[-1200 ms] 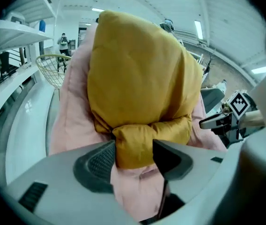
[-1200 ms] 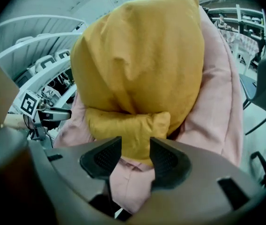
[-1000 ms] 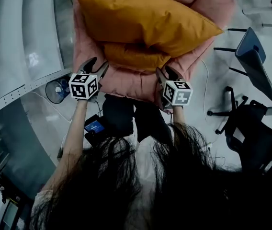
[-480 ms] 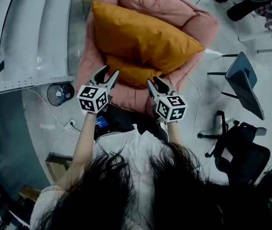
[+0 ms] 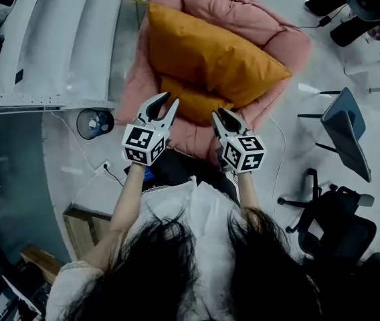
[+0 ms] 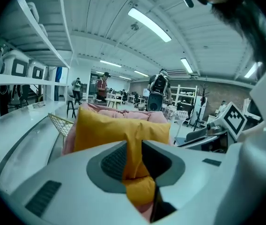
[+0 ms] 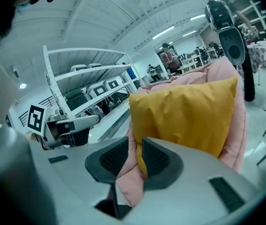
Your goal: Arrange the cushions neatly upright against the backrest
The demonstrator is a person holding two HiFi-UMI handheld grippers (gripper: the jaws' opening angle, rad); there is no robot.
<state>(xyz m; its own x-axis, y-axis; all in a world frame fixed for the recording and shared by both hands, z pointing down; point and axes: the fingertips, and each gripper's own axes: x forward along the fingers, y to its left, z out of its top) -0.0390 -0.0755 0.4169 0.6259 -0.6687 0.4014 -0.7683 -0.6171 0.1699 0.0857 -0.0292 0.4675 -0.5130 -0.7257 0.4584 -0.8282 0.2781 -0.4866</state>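
the large orange cushion (image 5: 210, 55) leans on the backrest of the pink armchair (image 5: 270, 29), the smaller orange cushion (image 5: 191, 102) tucked low before it. left gripper (image 5: 168, 103) and right gripper (image 5: 218, 116) hover at the seat front, jaws just narrowed to a slim gap, gripping nothing. likely risk: the small one slumps forward, or a pinch drags only fabric. white shelving (image 5: 56, 45) crowds the left; an office chair (image 5: 340, 212) stands well apart
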